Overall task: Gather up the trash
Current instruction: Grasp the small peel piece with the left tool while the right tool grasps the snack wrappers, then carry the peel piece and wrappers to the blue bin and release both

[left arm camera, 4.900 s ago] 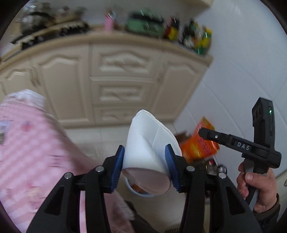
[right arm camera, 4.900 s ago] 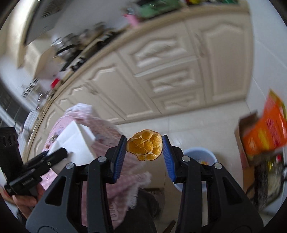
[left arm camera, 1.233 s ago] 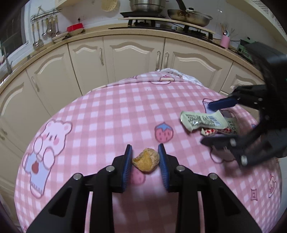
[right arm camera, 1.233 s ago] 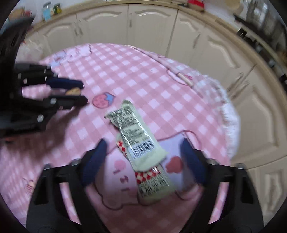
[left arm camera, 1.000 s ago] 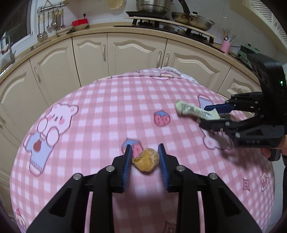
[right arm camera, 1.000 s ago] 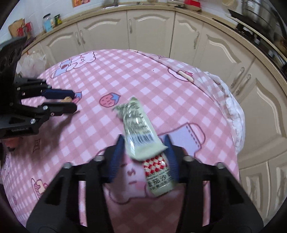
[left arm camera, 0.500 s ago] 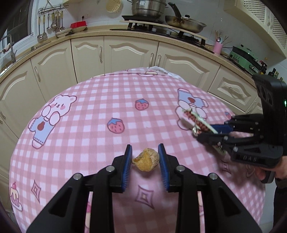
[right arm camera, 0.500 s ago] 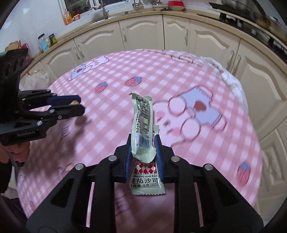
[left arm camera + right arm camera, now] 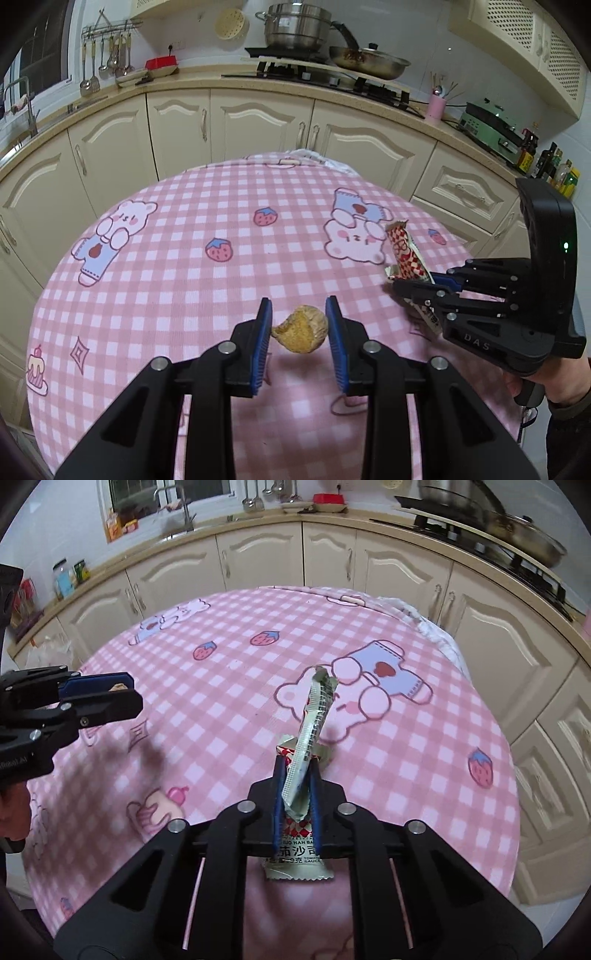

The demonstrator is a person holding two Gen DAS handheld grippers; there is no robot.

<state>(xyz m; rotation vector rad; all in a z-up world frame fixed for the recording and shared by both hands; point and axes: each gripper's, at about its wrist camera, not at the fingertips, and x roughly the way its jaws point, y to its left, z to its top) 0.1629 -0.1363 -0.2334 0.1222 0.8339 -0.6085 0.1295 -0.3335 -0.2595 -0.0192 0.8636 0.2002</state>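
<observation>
You are carrying both pickups off the pink checked tablecloth [image 9: 177, 258]; next each needs taking to a bin, none in view. Your left gripper [image 9: 298, 330] is pinching the orange peel scrap [image 9: 301, 328], and your right gripper [image 9: 296, 805], level beside it, is clamping two sauce packets [image 9: 308, 738], both clear above the cloth.

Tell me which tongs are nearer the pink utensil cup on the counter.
Right. In the left wrist view the right tongs, shut on sauce packets, sit below the pink cup on that side; the left tongs, gripping an orange peel, are further off toward the table's middle.
</observation>
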